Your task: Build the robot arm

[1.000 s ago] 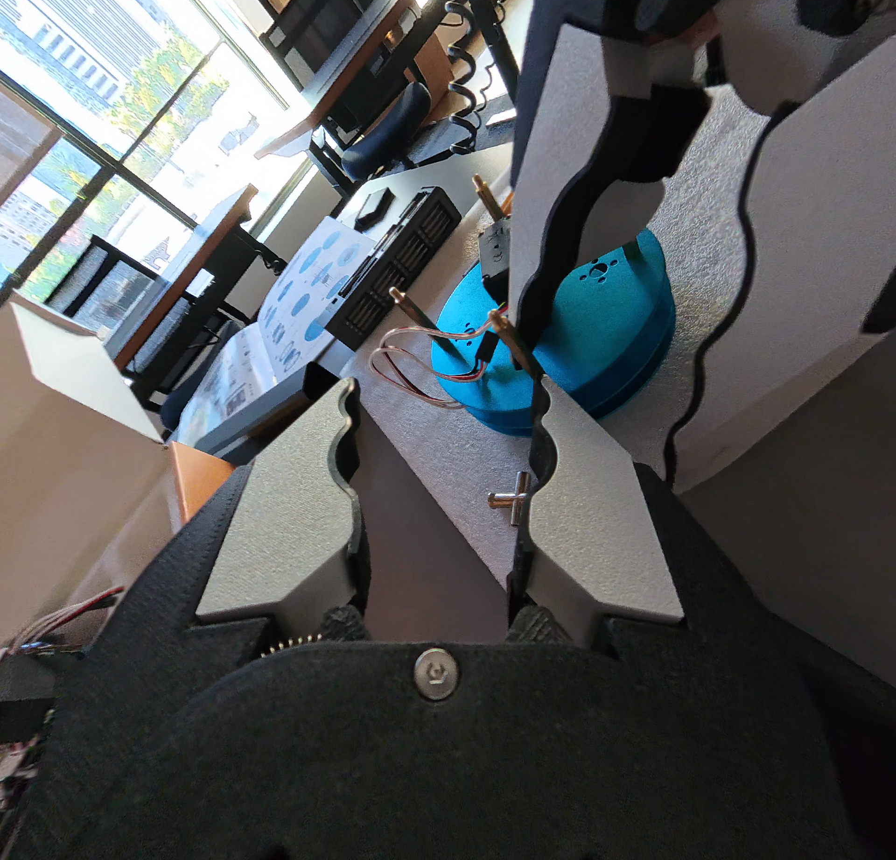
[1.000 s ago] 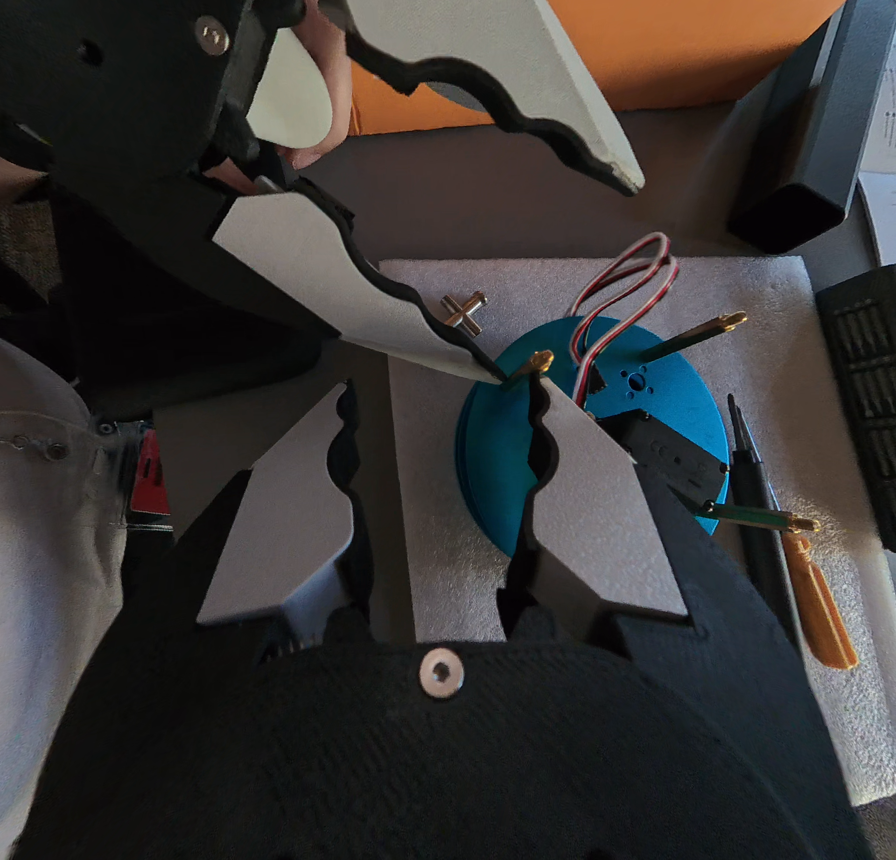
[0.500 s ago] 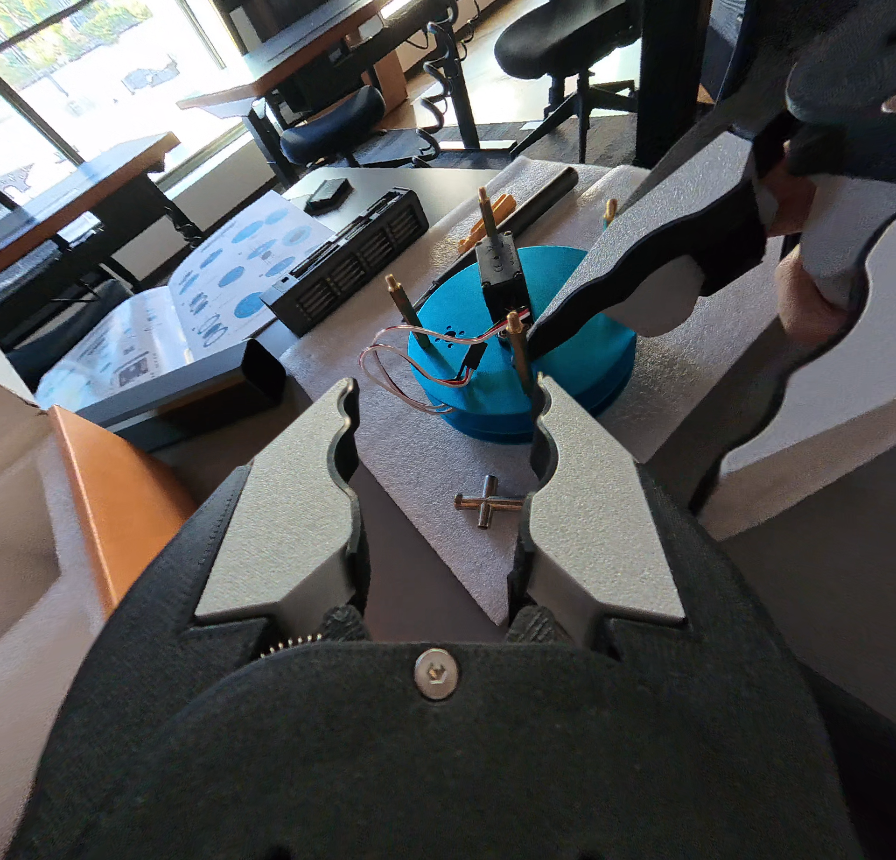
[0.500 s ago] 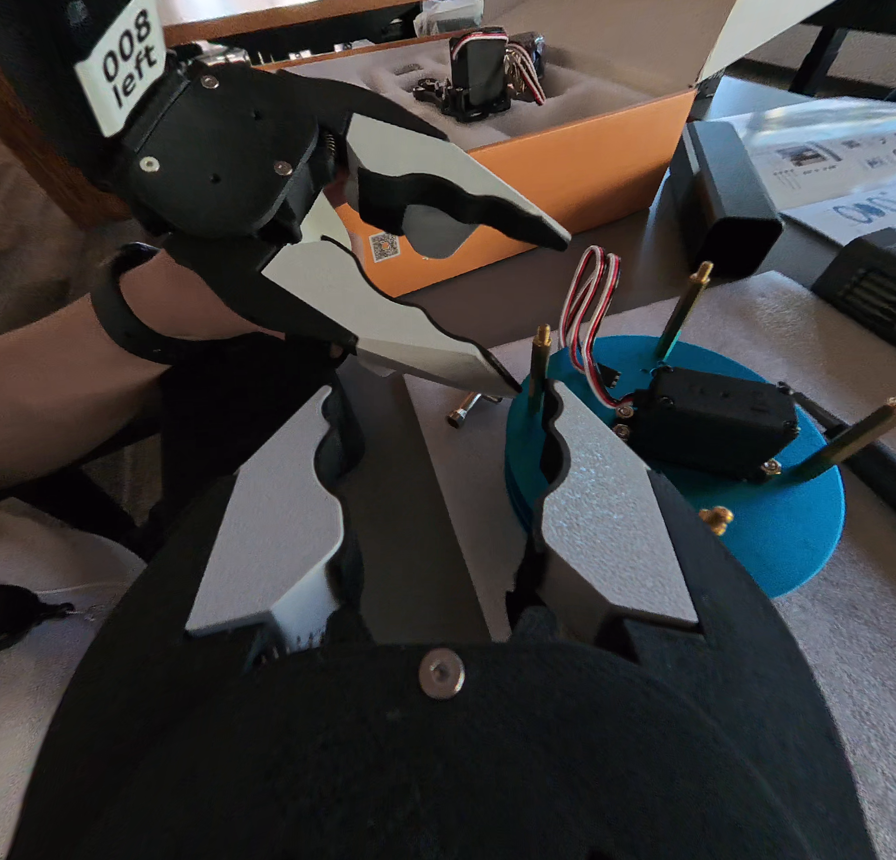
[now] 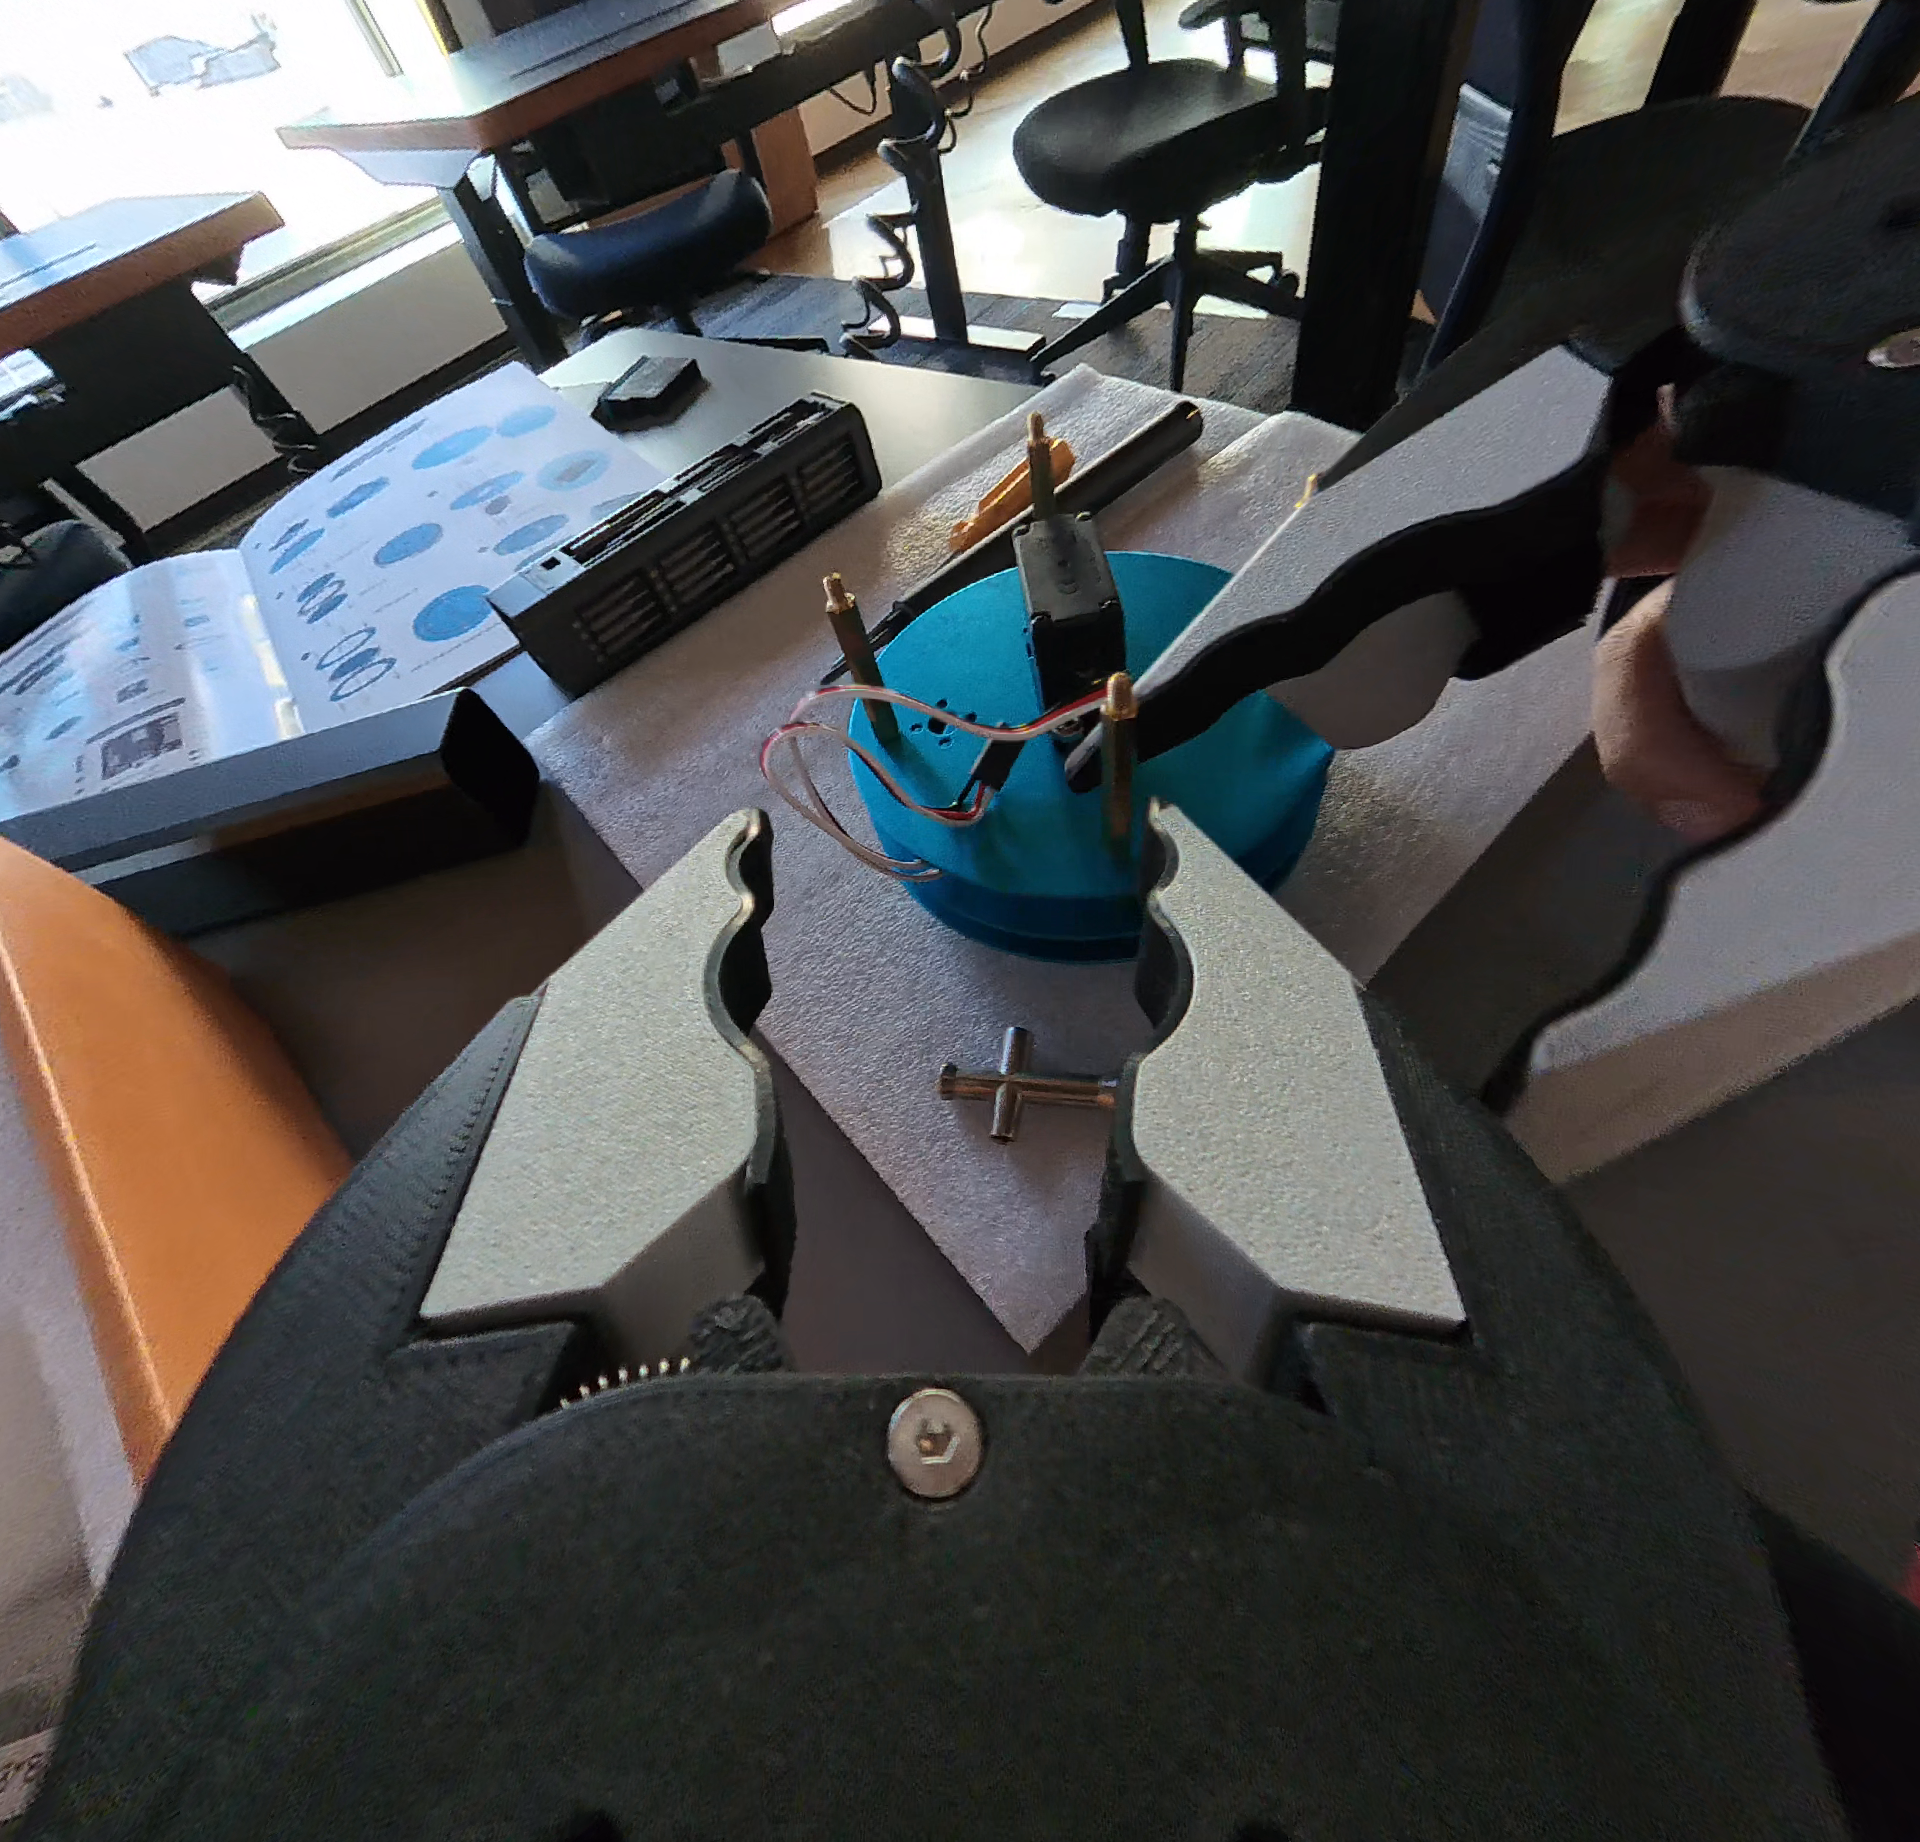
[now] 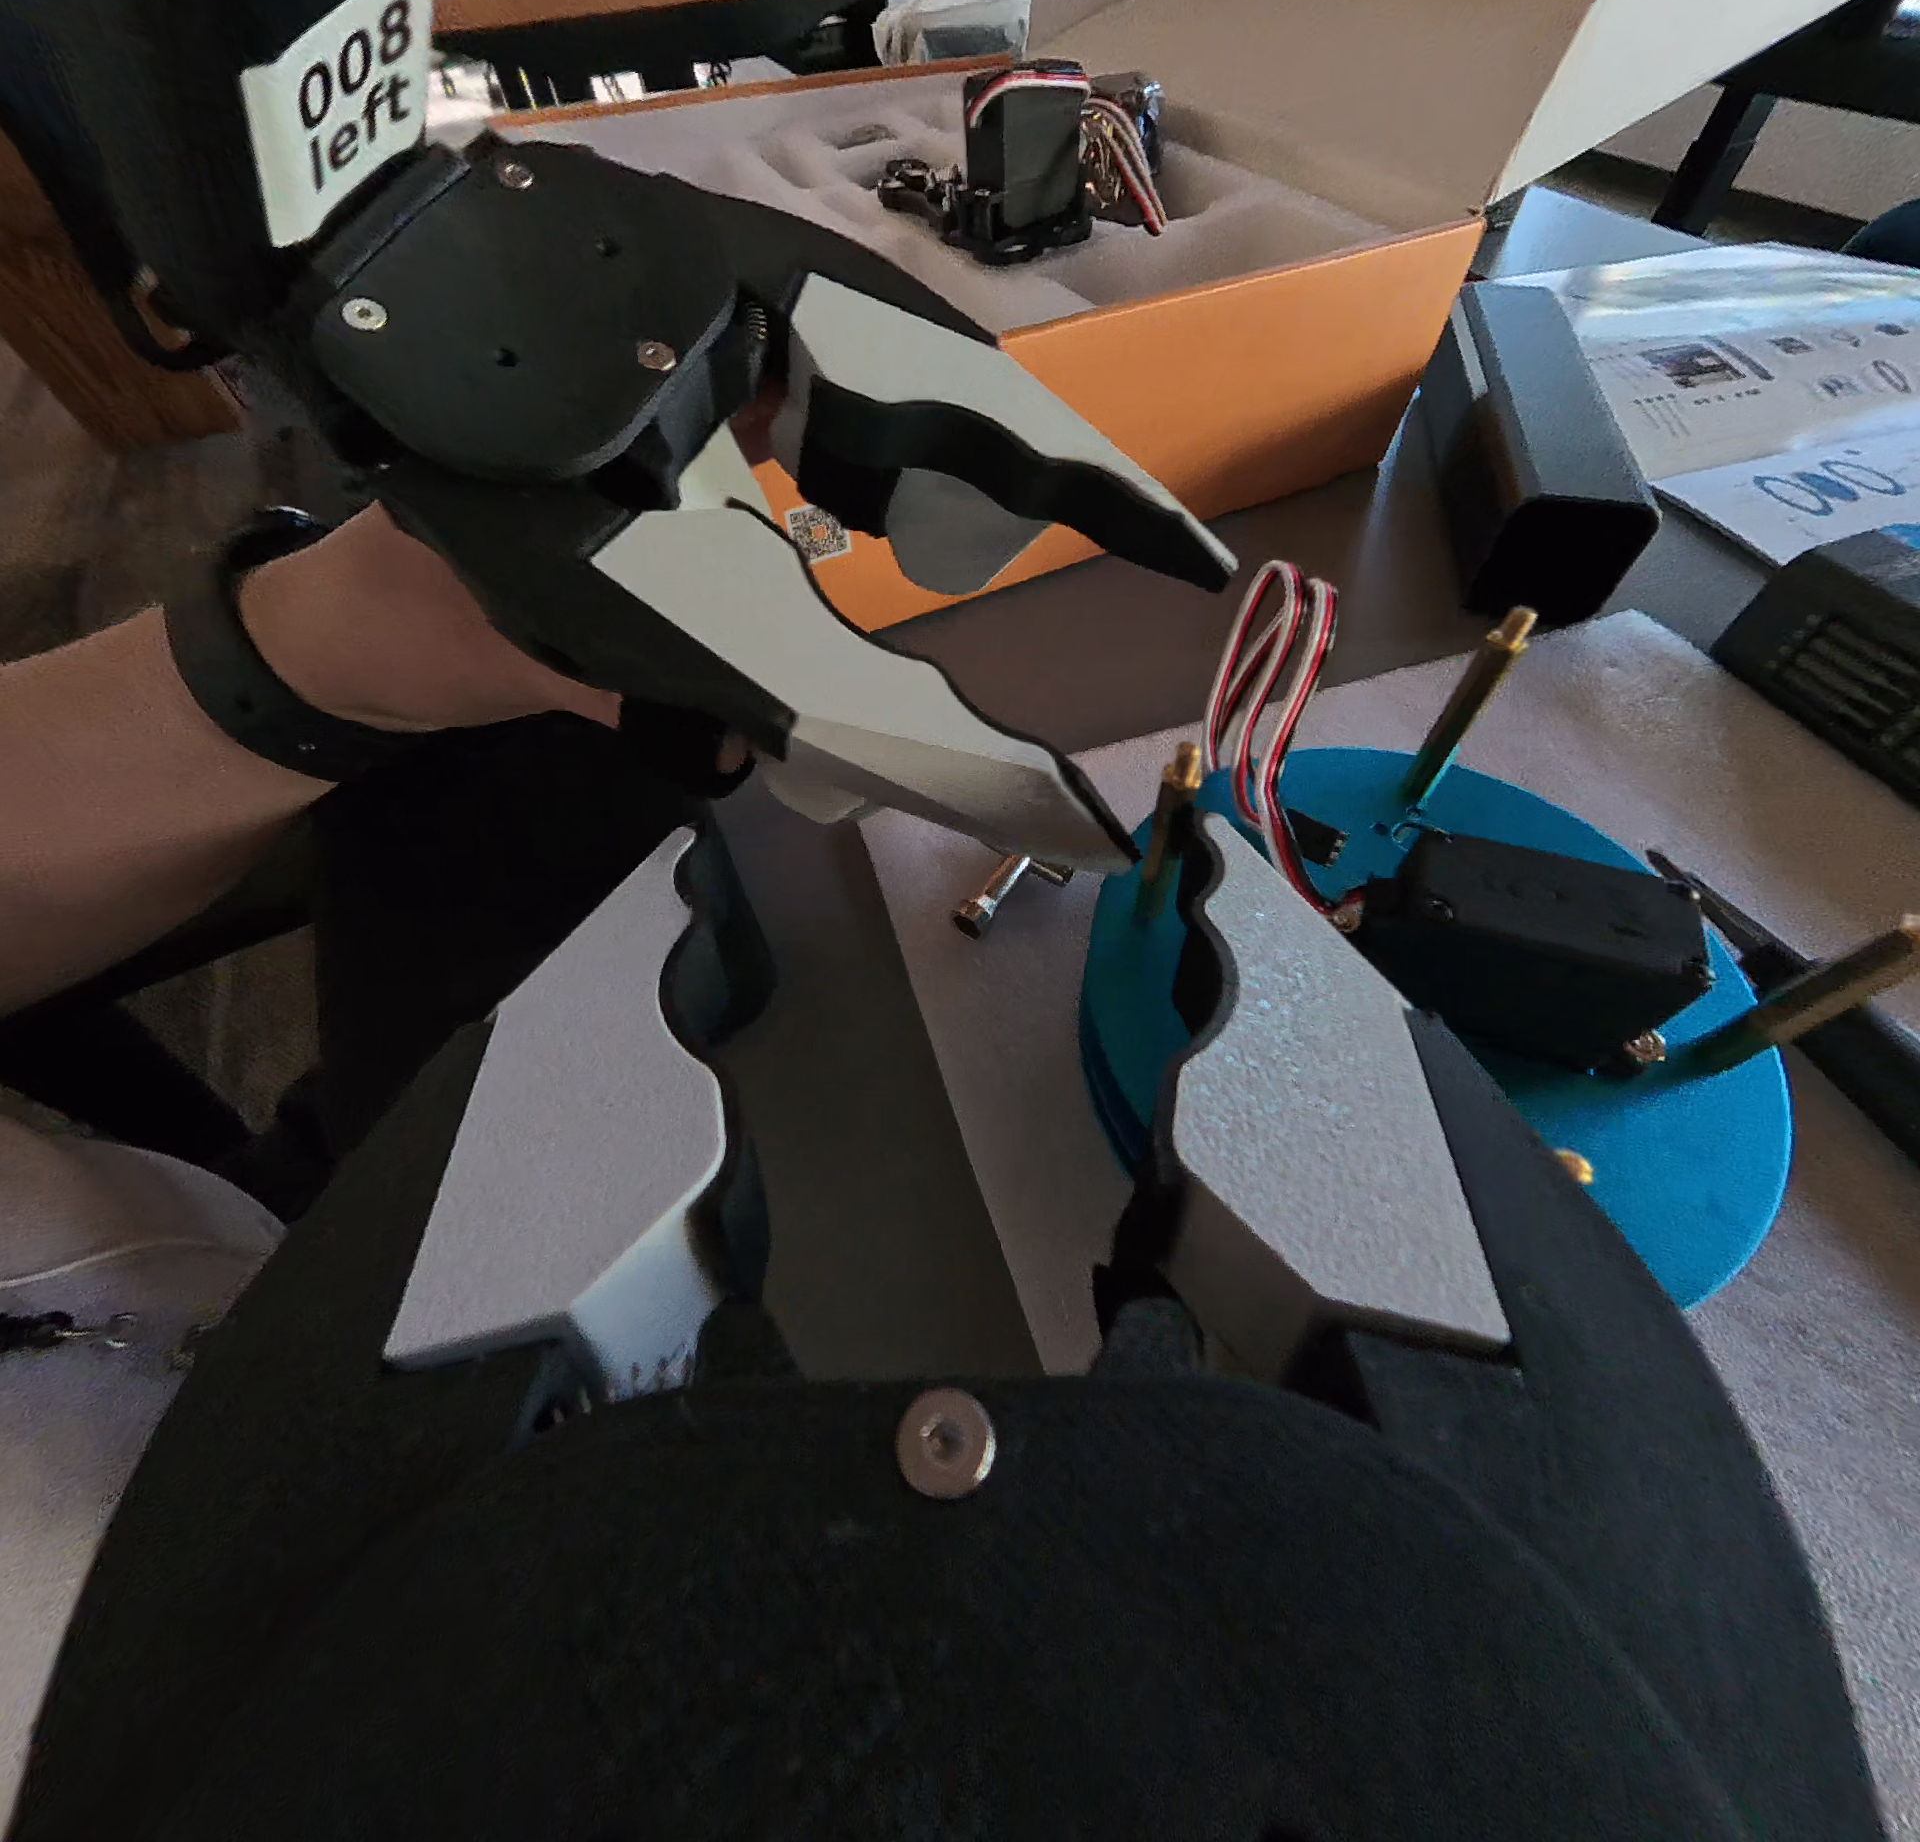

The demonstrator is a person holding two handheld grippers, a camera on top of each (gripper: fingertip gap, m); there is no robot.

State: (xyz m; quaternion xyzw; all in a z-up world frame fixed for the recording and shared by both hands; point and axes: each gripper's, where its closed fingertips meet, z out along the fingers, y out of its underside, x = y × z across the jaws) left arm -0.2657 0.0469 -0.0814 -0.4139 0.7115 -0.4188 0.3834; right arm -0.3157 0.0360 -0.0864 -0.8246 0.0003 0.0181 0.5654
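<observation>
We are seeing both views leveling out from the steep tilt a second ago. The blue disc (image 5: 1091, 784) is sitting upright mid-frame now, the cross-shaped metal key (image 5: 1023, 1091) lying lower, between our left gripper (image 5: 956, 857) fingers. The orange box (image 6: 1195, 358) is coming into the right view's upper half.
</observation>
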